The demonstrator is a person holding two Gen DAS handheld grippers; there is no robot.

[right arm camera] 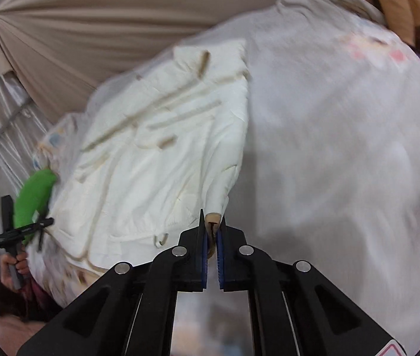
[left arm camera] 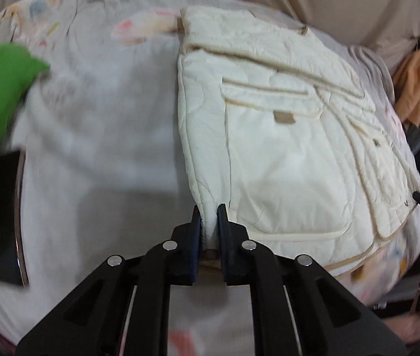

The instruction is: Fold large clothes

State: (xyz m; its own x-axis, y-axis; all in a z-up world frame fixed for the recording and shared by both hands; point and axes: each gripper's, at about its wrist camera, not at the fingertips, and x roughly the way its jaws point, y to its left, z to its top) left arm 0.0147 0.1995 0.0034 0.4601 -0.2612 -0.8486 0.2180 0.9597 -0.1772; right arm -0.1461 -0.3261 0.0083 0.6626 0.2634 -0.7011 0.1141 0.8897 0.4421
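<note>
The cream quilted jacket (left arm camera: 284, 136) lies folded lengthwise on the pale bedsheet (left arm camera: 97, 124). The left gripper (left arm camera: 209, 222) pinches its hem corner, while the right gripper (right arm camera: 211, 231) pinches a tan-trimmed corner. From both grips the jacket's long axis runs away toward the far collar, so each hand sits equally near.

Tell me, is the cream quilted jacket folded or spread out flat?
Folded: the cream quilted jacket ends in a straight doubled edge, with a trimmed layer lying across its pocket.

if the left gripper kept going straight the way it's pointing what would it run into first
Most likely the cream quilted jacket: the left gripper is already shut on its near corner, and the jacket's body lies directly ahead on the bedsheet. Depth is hard to judge here.
</note>
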